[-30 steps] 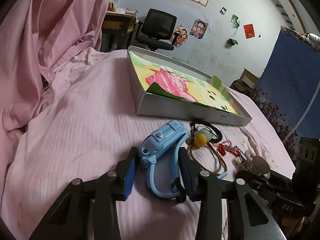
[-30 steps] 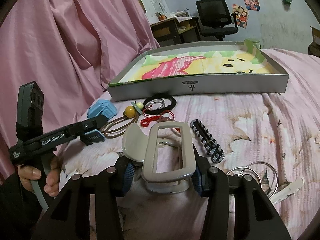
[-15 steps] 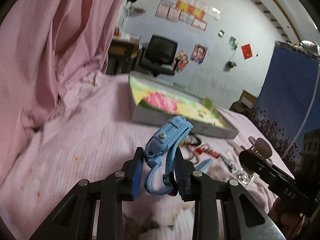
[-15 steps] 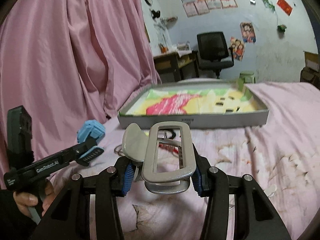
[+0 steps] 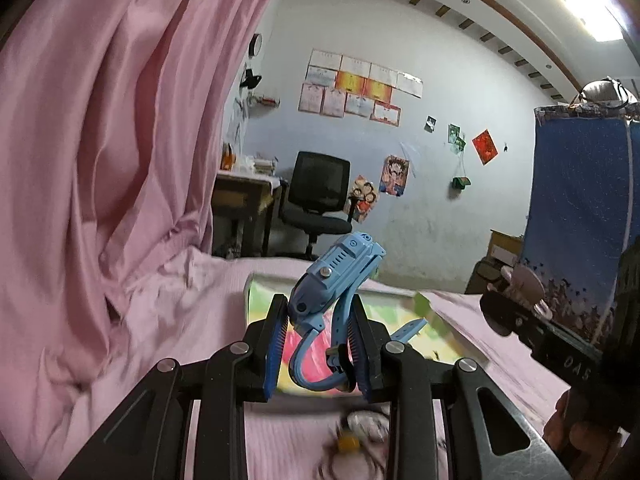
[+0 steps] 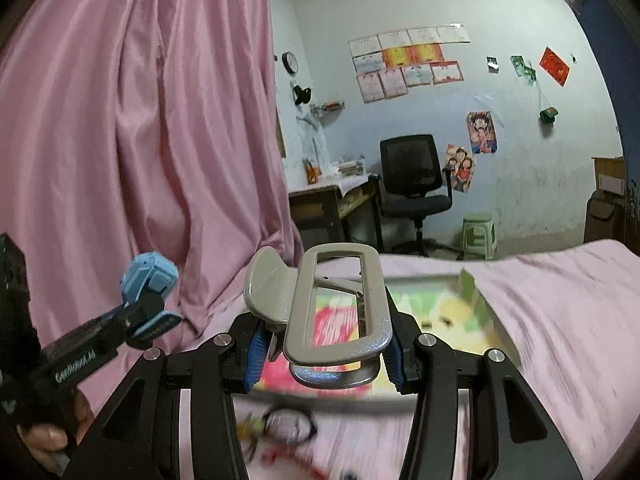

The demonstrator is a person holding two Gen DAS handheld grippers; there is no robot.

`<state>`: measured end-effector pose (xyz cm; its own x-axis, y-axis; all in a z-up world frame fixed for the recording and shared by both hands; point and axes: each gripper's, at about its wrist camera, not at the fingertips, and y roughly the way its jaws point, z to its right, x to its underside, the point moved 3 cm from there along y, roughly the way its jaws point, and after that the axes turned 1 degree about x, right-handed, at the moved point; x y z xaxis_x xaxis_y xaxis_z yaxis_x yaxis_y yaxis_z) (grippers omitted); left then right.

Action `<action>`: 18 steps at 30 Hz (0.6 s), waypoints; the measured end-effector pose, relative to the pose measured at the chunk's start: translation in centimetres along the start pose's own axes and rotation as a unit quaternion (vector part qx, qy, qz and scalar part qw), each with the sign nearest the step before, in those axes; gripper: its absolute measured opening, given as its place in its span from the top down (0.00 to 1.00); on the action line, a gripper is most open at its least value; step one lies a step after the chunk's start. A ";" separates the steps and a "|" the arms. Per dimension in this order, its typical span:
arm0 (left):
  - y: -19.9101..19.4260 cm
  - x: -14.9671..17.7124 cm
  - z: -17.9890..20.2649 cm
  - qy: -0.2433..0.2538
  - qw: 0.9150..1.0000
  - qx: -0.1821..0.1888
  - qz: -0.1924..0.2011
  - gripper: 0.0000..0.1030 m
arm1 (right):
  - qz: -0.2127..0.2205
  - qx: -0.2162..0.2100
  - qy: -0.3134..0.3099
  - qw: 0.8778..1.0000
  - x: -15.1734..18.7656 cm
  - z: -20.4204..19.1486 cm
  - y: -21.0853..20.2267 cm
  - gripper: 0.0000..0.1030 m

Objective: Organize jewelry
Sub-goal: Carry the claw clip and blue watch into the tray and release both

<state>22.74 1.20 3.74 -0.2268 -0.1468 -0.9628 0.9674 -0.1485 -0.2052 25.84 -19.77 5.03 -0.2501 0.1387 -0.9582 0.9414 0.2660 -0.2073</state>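
Bed: pink sheet (image 5: 120, 344), pink curtain (image 5: 100, 140) left.
Tray: shallow box (image 6: 440, 312), colourful lining, blurred, below both tools.
Right gripper (image 6: 324, 344): clamped on grey hair clip (image 6: 336, 304), held above box.
Left gripper (image 5: 316, 344): clamped on blue watch (image 5: 336, 276), strap pinched, raised over box.
Loose bits: yellow bead (image 5: 346, 444), blurred.

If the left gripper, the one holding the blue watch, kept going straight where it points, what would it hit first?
Probably nothing soon: the left gripper, shut on the blue watch, aims above the tray toward the office chair, though depth is unclear.
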 end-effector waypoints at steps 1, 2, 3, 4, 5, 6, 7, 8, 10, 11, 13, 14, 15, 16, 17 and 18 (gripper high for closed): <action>1.1 -0.3 0.1 0.005 1.000 -0.002 0.001 0.73 | 0.000 0.001 0.001 1.000 -0.3 0.0 1.0 0.58; 2.0 -0.6 0.1 0.009 1.000 -0.003 -0.001 0.73 | -0.001 0.004 0.004 1.000 -0.6 0.2 2.2 0.58; 2.9 -0.8 0.0 0.013 1.000 -0.005 -0.003 0.73 | -0.004 0.005 0.006 1.000 -0.7 0.3 3.2 0.58; 3.5 -0.7 0.1 0.017 1.000 -0.006 -0.006 0.73 | -0.006 0.007 0.006 1.000 -0.7 0.3 3.9 0.58; 4.6 -0.9 0.0 0.020 1.000 -0.008 -0.012 0.73 | -0.010 0.011 0.005 1.000 -0.8 0.4 5.0 0.58; 5.3 -0.8 -0.1 0.020 1.000 -0.009 -0.017 0.73 | -0.014 0.013 0.004 1.000 -0.7 0.4 5.7 0.58; 6.4 -0.8 -0.2 0.018 0.999 -0.009 -0.029 0.73 | -0.019 0.015 0.003 1.000 -0.6 0.5 6.5 0.58; 7.5 -0.7 -0.4 0.017 0.999 -0.011 -0.045 0.73 | -0.029 0.017 0.002 0.999 -0.4 0.6 7.3 0.58; 9.3 -0.4 -0.8 0.010 0.997 -0.013 -0.076 0.73 | -0.054 0.022 0.006 0.998 0.4 0.9 9.0 0.58; 10.4 -0.1 -0.9 0.004 0.995 -0.013 -0.097 0.73 | -0.066 0.023 0.010 0.997 0.7 1.1 9.7 0.58; 12.3 0.6 -1.1 -0.003 0.990 -0.013 -0.142 0.73 | -0.094 0.029 0.017 0.995 1.5 1.5 11.1 0.58; 13.0 1.0 -1.3 -0.008 0.987 -0.014 -0.160 0.73 | -0.113 0.032 0.022 0.993 2.1 1.7 11.9 0.58; 13.7 1.4 -1.4 -0.012 0.983 -0.014 -0.181 0.73 | -0.128 0.033 0.025 0.991 2.6 1.9 12.4 0.58; 14.1 1.9 -1.5 -0.013 0.980 -0.014 -0.196 0.73 | -0.144 0.034 0.027 0.989 3.0 2.2 12.9 0.58; 14.6 2.3 -1.5 -0.015 0.977 -0.014 -0.211 0.73 | -0.164 0.037 0.026 0.985 3.5 2.2 13.5 0.58; 14.9 2.6 -1.7 -0.016 0.975 -0.014 -0.221 0.73 | -0.184 0.040 0.027 0.982 4.1 2.3 13.9 0.58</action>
<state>36.80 0.29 -2.12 -0.6248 -0.1041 -0.7738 0.7773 -0.1773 -0.6037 38.46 -17.71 -2.24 -0.5865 0.0980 -0.8040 0.7991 0.2314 -0.5548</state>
